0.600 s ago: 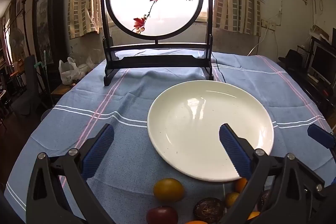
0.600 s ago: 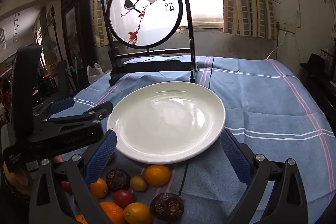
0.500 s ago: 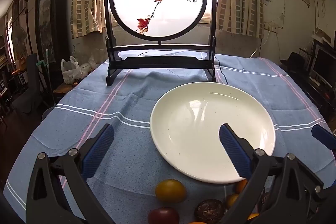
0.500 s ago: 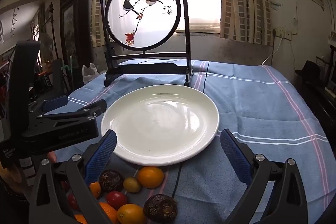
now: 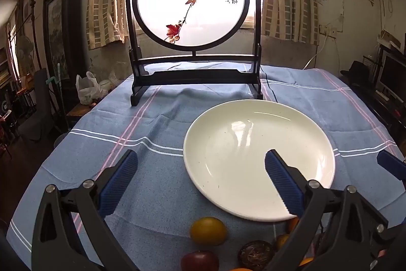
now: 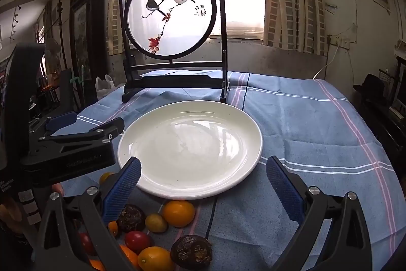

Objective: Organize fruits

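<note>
The left gripper stands wide apart with nothing between its blue pads, and so does the right gripper; both hang above the near edge of the table. Just below them a cluster of small fruits lies on the blue striped tablecloth: glossy orange and yellow ones, a couple of dark red ones and wrinkled brown ones, close together. Just beyond them sits a white plate, bare and shiny. Behind it stands a round bird screen.
</note>
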Demonstrator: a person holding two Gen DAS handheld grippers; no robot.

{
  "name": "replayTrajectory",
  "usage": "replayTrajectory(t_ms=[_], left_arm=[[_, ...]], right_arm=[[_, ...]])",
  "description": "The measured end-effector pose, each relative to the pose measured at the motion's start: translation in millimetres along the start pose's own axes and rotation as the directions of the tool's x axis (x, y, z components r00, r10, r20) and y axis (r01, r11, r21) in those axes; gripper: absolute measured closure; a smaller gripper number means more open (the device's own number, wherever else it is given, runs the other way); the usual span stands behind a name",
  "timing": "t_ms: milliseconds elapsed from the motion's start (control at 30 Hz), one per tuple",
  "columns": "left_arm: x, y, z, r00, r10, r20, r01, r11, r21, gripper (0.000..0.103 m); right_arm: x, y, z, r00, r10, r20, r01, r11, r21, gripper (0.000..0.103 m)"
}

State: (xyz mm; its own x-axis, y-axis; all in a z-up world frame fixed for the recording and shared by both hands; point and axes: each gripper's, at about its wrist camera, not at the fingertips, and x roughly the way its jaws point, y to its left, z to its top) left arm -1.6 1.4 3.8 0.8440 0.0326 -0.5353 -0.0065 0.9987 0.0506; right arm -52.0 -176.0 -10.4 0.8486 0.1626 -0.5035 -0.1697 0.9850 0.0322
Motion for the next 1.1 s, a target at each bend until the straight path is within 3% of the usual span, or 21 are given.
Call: replayTrajectory(t_ms=[1100], left_arm=[[0.3, 0.8, -1.3, 1.0, 0.001, -0.005, -0.001, 1.0, 0.012, 0.005]], right_arm=[[3.8, 6.6, -2.5, 1.0, 0.019, -0.024, -0.019, 1.0, -0.011, 0.003]])
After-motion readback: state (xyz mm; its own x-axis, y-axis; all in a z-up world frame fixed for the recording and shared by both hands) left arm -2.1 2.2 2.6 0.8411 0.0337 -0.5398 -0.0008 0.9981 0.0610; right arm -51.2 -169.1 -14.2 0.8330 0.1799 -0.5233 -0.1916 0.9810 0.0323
